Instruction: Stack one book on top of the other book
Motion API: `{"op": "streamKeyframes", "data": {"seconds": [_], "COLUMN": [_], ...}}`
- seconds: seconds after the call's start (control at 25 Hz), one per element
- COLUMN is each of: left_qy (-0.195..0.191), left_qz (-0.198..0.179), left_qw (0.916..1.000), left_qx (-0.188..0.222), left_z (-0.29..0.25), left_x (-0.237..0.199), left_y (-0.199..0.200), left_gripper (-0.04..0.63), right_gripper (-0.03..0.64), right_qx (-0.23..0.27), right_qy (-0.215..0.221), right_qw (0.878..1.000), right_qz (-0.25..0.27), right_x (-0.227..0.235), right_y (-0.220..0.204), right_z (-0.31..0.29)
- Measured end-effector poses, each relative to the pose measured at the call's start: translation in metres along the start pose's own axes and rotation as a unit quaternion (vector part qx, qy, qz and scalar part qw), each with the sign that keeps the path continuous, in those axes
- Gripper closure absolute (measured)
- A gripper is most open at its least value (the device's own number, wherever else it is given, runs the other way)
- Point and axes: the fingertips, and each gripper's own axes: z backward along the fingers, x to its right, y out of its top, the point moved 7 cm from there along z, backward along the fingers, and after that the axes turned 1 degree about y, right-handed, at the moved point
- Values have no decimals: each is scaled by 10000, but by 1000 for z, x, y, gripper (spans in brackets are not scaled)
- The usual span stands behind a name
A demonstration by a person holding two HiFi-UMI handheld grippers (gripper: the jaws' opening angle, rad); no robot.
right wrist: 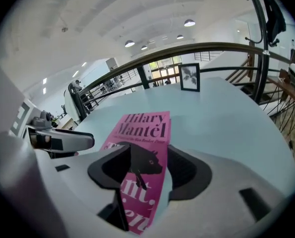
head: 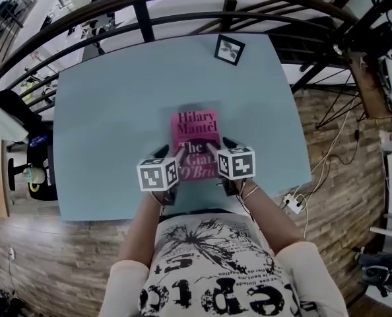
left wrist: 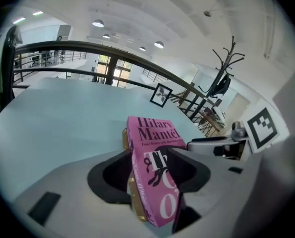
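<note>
A pink paperback (head: 195, 132) lies flat near the front middle of the pale blue table (head: 110, 124). The edge of a second book with yellowed pages (left wrist: 125, 139) shows right under the pink book (left wrist: 155, 133). My left gripper (head: 166, 156) is at the stack's near left corner and my right gripper (head: 224, 147) at its near right corner. In the left gripper view both books run between the jaws of the left gripper (left wrist: 147, 155). A thin strip of table shows between the pink cover (right wrist: 142, 133) and one jaw of the right gripper (right wrist: 148, 150). Both grippers look open.
A small framed marker card (head: 229, 49) stands at the table's far edge. A dark curved railing (head: 143, 12) runs behind the table. A power strip with cables (head: 292, 203) lies on the wooden floor to the right. The person's body is at the table's front edge.
</note>
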Motion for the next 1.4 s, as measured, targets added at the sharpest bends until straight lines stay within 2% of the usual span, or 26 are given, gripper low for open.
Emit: {"op": "streamKeyframes", "data": {"seconds": [0.04, 0.12, 0.16, 0.24, 0.4, 0.52, 0.64, 0.76, 0.92, 1.16, 1.28, 1.4], "left_qy": [-1, 39, 62, 74, 93, 109, 102, 11, 84, 78, -16, -64], "left_qz": [-85, -239, -309, -458, -827, -1065, -1225, -1122, -1280, -1664, -1728, -1813], "left_qw": [9999, 9993, 9987, 9970, 9903, 9809, 9682, 9553, 9341, 9076, 9024, 8994], "left_qx": [92, 297, 406, 614, 1111, 1626, 2180, 2734, 3332, 3853, 3948, 3977], "left_z": [6, 20, 27, 41, 75, 106, 139, 177, 223, 264, 276, 276], "left_x": [0, -3, -4, -6, -12, -19, -27, -35, -49, -63, -65, -65], "left_y": [6, 16, 20, 28, 47, 64, 79, 96, 112, 111, 109, 108], "left_gripper": [385, 496, 530, 562, 575, 578, 578, 578, 578, 577, 578, 578], "right_gripper": [414, 504, 553, 615, 623, 623, 623, 623, 623, 624, 624, 624], "right_qx": [129, 411, 553, 802, 1281, 1747, 2270, 2757, 3309, 3837, 3952, 3925], "right_qy": [-33, -87, -106, -104, 65, 178, 308, 481, 666, 802, 798, 804], "right_qw": [9999, 9990, 9983, 9966, 9910, 9820, 9669, 9484, 9242, 8962, 8890, 8892], "right_qz": [47, 119, 140, 177, 380, 693, 1120, 1491, 1785, 2079, 2172, 2208], "right_x": [-4, -12, -16, -27, -55, -82, -112, -142, -177, -218, -231, -234], "right_y": [6, 18, 23, 31, 50, 66, 83, 99, 114, 118, 119, 120], "right_z": [5, 14, 18, 27, 42, 55, 71, 87, 105, 126, 134, 134]}}
